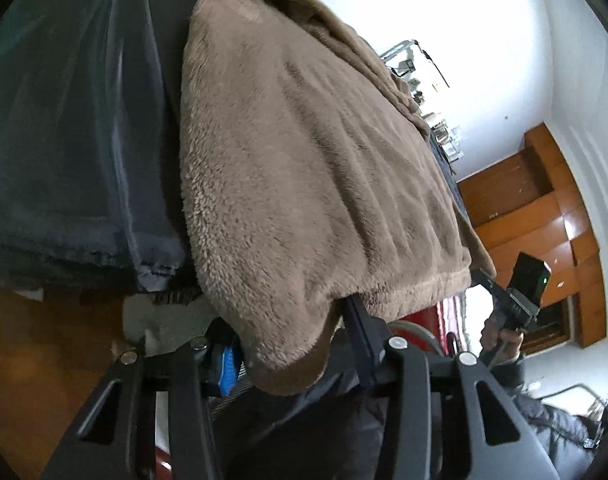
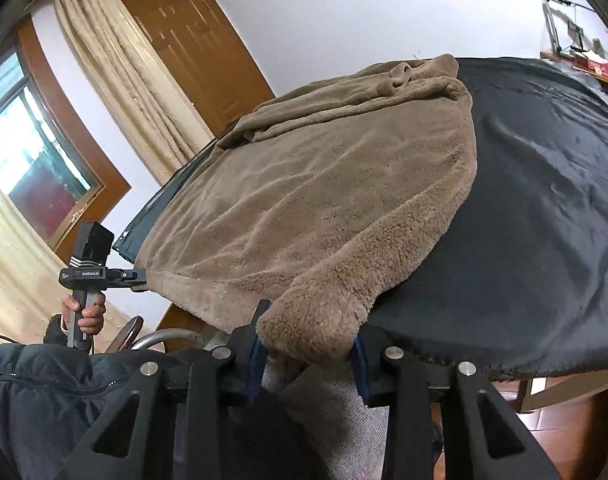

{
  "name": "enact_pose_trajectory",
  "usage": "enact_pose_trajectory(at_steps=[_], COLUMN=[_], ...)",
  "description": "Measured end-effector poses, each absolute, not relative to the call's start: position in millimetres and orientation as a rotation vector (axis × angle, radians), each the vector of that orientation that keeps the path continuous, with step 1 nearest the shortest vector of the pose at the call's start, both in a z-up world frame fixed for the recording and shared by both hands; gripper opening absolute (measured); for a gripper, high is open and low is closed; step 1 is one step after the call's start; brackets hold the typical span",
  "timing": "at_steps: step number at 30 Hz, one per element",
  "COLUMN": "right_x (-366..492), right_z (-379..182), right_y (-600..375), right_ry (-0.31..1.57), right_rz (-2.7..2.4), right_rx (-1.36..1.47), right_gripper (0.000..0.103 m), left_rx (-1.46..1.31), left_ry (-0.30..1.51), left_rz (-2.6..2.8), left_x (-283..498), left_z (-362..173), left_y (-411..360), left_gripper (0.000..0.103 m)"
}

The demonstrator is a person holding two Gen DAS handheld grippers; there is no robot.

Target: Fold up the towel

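The towel (image 2: pixel 312 208) was spread on the black cloth (image 2: pixel 544 200). Its near corners were draped between the parted fingers of both grippers, left (image 1: pixel 291 344) and right (image 2: pixel 308 356); whether gripped could not be told.

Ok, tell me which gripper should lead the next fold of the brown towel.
Right, probably. The right gripper has a towel corner seated squarely between its pads, over the dark cloth. The left gripper holds a corner too, but beyond the cloth's corner.
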State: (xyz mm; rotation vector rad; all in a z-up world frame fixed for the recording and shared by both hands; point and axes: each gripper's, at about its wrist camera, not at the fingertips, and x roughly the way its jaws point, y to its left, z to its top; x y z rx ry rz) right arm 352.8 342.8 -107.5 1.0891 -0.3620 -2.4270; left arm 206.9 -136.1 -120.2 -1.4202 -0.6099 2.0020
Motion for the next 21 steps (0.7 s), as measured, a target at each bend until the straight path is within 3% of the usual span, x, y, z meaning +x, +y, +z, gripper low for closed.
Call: enact_pose_trajectory(at_steps=[1,4,12,21], right_x=[352.2,352.4,356.2,338.5], right_z=[-106.9,-105.0,-78.9,-53.6], right_y=[340.9,334.6,342.3,330.3], right_ry=[-0.352,-0.307,-0.405,-0.284], right_rz=[-2.431,-2.457,-2.448,-2.546], right_rx=[1.088,1.071,0.856,0.759], right_gripper=[0.037,0.034,0.028,0.028], left_rx=[-1.417,-1.406,-1.205,-1.024], left_ry=[-0.618,-0.623,-0.663,-0.637], left_rz=[1.999,2.008,2.092,2.219], left_x=[208.1,215.5,234.3,217.4], left_z=[-120.1,-111.6,-48.9,2.1], left_y=[-136.5,-140.2,-153.4,-164.6], left_gripper=[0.036,0.020,0.017,0.017])
